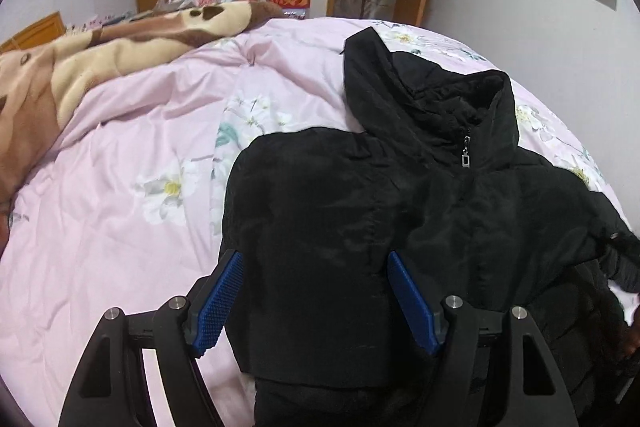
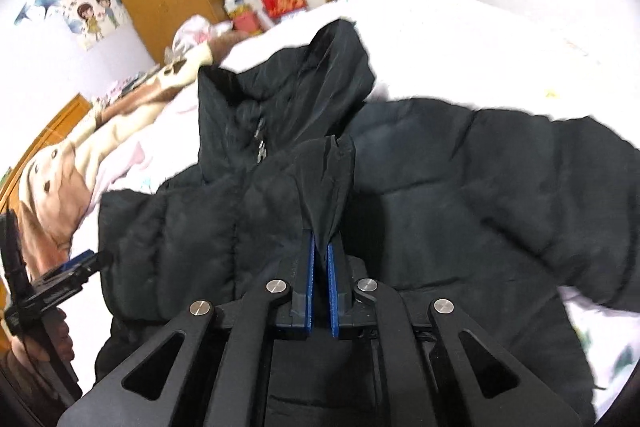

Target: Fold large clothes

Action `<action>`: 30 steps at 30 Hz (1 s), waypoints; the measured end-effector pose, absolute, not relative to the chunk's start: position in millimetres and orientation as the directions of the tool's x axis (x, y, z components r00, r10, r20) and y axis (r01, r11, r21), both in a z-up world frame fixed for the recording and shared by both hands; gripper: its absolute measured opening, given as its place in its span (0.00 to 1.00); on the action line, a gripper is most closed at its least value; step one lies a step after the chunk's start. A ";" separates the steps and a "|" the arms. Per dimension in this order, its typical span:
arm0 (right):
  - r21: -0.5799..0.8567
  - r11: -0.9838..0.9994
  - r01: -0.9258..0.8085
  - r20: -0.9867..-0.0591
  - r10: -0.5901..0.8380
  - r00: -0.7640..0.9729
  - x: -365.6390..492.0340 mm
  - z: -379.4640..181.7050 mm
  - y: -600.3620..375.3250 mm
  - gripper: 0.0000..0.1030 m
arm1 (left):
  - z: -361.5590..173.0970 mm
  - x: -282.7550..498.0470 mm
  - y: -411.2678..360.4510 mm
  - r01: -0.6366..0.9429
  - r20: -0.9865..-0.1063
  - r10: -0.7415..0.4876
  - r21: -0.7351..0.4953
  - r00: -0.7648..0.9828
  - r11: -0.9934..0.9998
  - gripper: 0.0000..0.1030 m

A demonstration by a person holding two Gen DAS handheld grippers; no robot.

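Left wrist view: the black jacket (image 1: 400, 195) lies spread on the pink floral quilt (image 1: 120, 187), and the left gripper (image 1: 316, 267) stands released, fabric between its parted blue pads (image 1: 220, 303). Right wrist view: the right gripper (image 2: 320, 251) is clenched tight on a pinched fold of the jacket.

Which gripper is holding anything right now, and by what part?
The right gripper pinches a fold of the black puffer jacket near its front; the left gripper is open, straddling the jacket's side without clamping.
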State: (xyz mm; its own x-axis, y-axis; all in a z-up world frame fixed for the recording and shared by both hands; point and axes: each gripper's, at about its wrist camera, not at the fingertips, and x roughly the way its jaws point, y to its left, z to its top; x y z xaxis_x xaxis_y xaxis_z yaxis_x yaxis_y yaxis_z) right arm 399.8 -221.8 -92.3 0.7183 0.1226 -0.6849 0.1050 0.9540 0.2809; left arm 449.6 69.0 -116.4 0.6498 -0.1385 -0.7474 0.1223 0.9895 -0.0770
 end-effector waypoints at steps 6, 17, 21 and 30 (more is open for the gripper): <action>0.188 0.965 0.185 -0.750 0.019 0.661 405.9 -111.4 -237.3 0.05 | -141.2 471.4 47.5 0.137 -0.798 -0.101 -0.023 0.594 0.990 0.72; 0.124 0.967 0.221 -0.805 -0.032 0.592 425.8 -154.6 -246.2 0.07 | -170.5 489.9 45.2 0.121 -0.844 -0.089 -0.029 0.529 0.992 0.76; 0.081 0.969 0.234 -0.814 -0.071 0.577 426.3 -153.0 -245.7 0.19 | -170.4 489.8 43.0 0.110 -0.851 -0.066 -0.009 0.522 0.994 0.77; 0.121 0.933 0.338 -0.759 -0.132 0.637 370.3 -105.4 -284.2 0.28 | -125.5 458.3 50.2 0.062 -0.815 -0.134 -0.120 0.563 0.991 0.77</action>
State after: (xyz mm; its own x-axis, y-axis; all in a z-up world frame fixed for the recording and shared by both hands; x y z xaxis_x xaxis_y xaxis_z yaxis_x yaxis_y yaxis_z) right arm 370.3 -284.2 -105.4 0.6374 -0.1322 -0.7591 0.3380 0.9333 0.1213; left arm 458.3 50.2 -125.5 0.5631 -0.1345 -0.8154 0.0624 0.9908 -0.1203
